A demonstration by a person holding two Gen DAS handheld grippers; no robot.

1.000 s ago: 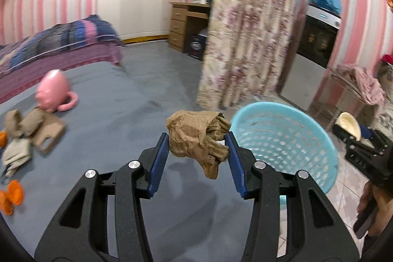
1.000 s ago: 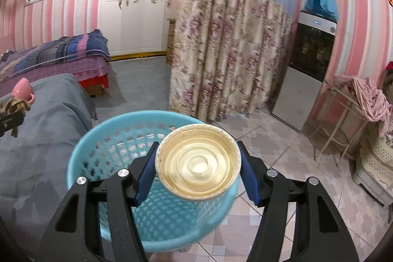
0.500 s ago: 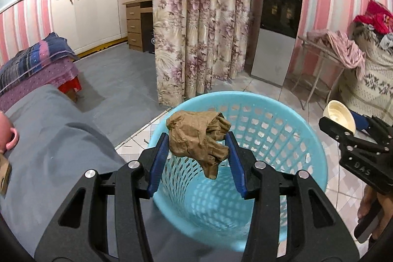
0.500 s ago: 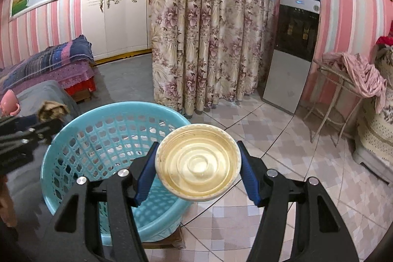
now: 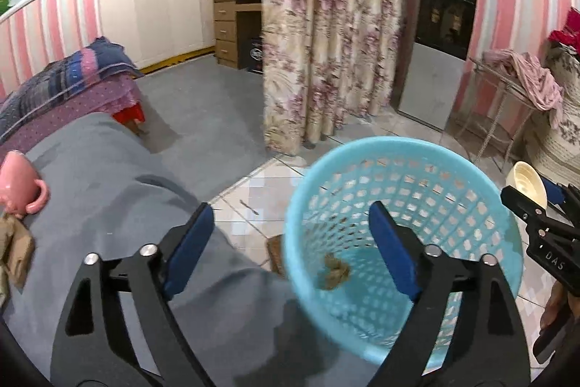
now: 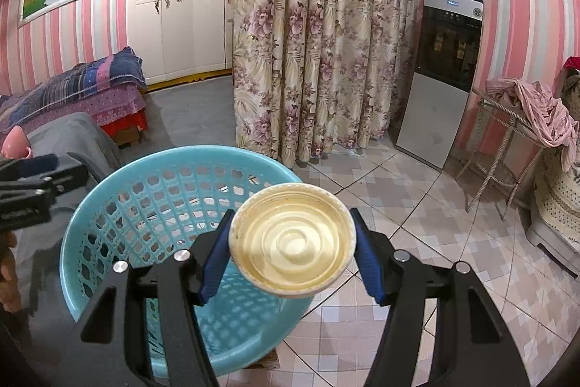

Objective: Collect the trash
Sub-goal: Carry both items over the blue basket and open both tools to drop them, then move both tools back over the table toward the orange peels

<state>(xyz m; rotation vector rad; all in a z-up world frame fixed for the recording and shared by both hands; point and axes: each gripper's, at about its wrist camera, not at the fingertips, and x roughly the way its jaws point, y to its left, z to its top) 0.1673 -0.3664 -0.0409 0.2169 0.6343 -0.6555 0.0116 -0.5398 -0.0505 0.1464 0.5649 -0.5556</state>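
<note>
The left gripper (image 5: 290, 231) has its jaws spread wide and opening, with nothing between the blue pads. It points down and forward, its right finger over the rim of the basket (image 5: 427, 147) and its left finger over the grey cover (image 5: 108, 184). A crumpled brown paper wad (image 5: 333, 272) lies on the basket's floor, below and clear of the jaws.

The right gripper (image 6: 291, 251) has its jaws partly closed on a round cream lid (image 6: 291, 249), one pad pressing each side of its rim. The lid faces the camera, showing its ringed inner surface. This gripper tilts down and hangs over the near right edge of the basket (image 6: 108, 191), with the lid partly above the opening and partly above the tiled floor (image 6: 417, 205).

In the left wrist view, the right gripper (image 5: 533, 202) shows at the right edge, just beside the basket, with the lid (image 5: 525, 184) in it. In the right wrist view, the left gripper (image 6: 47, 169) shows at the left edge, by the basket's rim.

A pink mug (image 5: 20, 182) and more brown paper (image 5: 14, 249) rest on the cover, well apart from the basket.
</note>
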